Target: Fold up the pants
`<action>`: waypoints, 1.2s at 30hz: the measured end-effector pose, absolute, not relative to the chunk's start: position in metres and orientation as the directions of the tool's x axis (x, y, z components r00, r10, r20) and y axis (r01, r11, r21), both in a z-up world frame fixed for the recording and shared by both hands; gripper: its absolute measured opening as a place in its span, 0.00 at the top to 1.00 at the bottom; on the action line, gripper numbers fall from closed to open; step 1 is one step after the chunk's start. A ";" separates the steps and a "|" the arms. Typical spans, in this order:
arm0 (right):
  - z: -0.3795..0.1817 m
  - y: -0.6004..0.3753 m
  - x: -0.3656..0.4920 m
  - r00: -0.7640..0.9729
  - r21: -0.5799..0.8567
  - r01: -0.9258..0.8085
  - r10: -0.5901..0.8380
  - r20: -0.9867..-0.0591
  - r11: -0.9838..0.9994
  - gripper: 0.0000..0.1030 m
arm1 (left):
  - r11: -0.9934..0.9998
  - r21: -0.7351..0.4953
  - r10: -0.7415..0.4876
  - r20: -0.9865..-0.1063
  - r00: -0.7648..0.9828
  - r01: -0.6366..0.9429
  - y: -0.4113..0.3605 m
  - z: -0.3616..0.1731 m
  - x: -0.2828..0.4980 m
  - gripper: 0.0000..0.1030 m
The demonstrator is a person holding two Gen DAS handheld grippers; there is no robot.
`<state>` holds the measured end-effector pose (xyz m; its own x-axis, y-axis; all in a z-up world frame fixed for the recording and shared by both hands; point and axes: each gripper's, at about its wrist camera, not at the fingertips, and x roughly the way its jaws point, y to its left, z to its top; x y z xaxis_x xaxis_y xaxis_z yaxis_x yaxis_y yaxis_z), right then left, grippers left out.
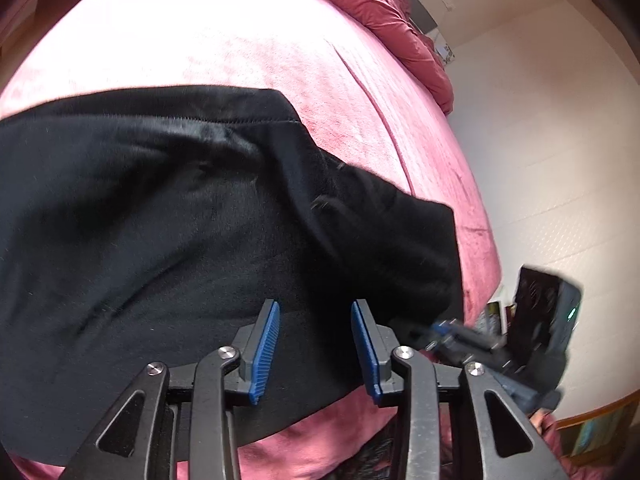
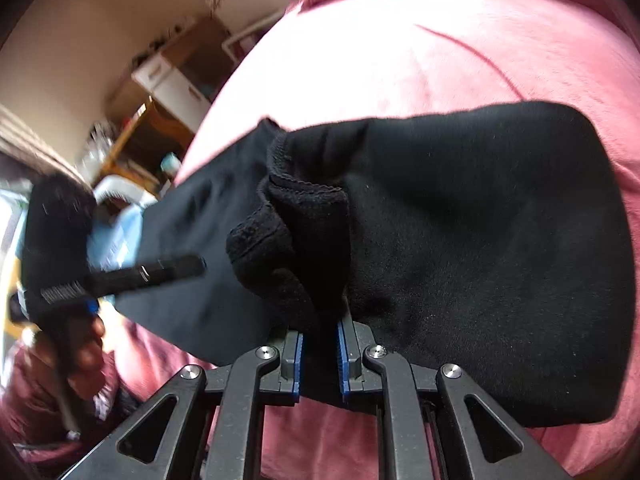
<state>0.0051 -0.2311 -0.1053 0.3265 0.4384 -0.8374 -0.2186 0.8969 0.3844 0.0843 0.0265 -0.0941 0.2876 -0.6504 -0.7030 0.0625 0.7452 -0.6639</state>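
We have the black pants (image 1: 168, 216) spread on the bed (image 1: 240, 40), on its pink velvety cover, close to the bed's near edge; in the left wrist view one end reaches almost to the bed's right edge, where the pale floor (image 1: 540, 140) begins. Left gripper (image 1: 315, 350): jaws partly apart, blue pads clear on both sides, nothing clamped; the black cloth lies just under and ahead of them. Right gripper (image 2: 320, 354): jaws narrow, closed on a bunched fold of the pants (image 2: 460, 240), with the ribbed hem and fleece inner side rolled up right ahead of the pads. From the right wrist view we see the cloth draped from that pinch, one part stretching out to the left past the bed's edge. The left gripper's body shows blurred at the left of that view, with a hand (image 2: 86, 364) round its handle. Crumpled red bedding (image 1: 384, 4) lies at the far end of the bed.
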 end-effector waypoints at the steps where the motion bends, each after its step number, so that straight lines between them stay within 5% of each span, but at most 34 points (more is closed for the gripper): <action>1: -0.108 -0.230 0.003 0.321 0.372 -0.229 0.430 -0.844 0.900 0.86 | 0.735 -0.676 -0.660 -0.695 0.285 0.054 0.027 -0.095 0.086 0.61; 6: -0.106 -0.231 0.005 0.320 0.360 -0.247 0.426 -0.846 0.900 0.78 | 0.683 -0.730 -0.707 -0.656 0.266 0.014 0.019 -0.100 0.099 0.50; 8: -0.106 -0.236 -0.002 0.308 0.384 -0.255 0.451 -0.838 0.887 0.69 | 0.665 -0.747 -0.724 -0.643 0.249 0.003 0.011 -0.103 0.105 0.44; 10: -0.099 -0.238 -0.013 0.276 0.438 -0.284 0.511 -0.814 0.853 0.46 | 0.646 -0.763 -0.742 -0.632 0.225 -0.012 0.005 -0.106 0.110 0.39; 18: -0.083 -0.296 -0.058 0.330 0.424 -0.200 0.469 -0.820 0.883 0.43 | 0.684 -0.726 -0.716 -0.687 0.125 -0.068 -0.028 -0.135 0.125 0.40; 21: -0.083 -0.336 -0.075 0.364 0.409 -0.094 0.414 -0.834 0.908 0.43 | 0.689 -0.723 -0.716 -0.688 0.118 -0.037 -0.041 -0.136 0.129 0.55; 22: -0.084 -0.347 -0.079 0.371 0.398 -0.061 0.390 -0.843 0.916 0.43 | 0.690 -0.724 -0.718 -0.687 0.114 -0.020 -0.044 -0.135 0.130 0.74; 23: -0.085 -0.357 -0.079 0.374 0.383 -0.017 0.361 -0.854 0.924 0.43 | 0.700 -0.714 -0.709 -0.695 0.123 -0.001 -0.049 -0.133 0.130 0.78; 36: -0.108 -0.364 -0.073 0.393 0.265 0.125 0.198 -0.898 0.956 0.29 | 0.589 -0.764 -0.806 -0.532 0.257 0.265 -0.077 -0.022 0.141 0.86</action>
<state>-0.0733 -0.3637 -0.1078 0.3930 0.1978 -0.8980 0.1253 0.9559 0.2654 0.1407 -0.0773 -0.0215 0.2573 -0.8064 -0.5325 0.2651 0.5888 -0.7636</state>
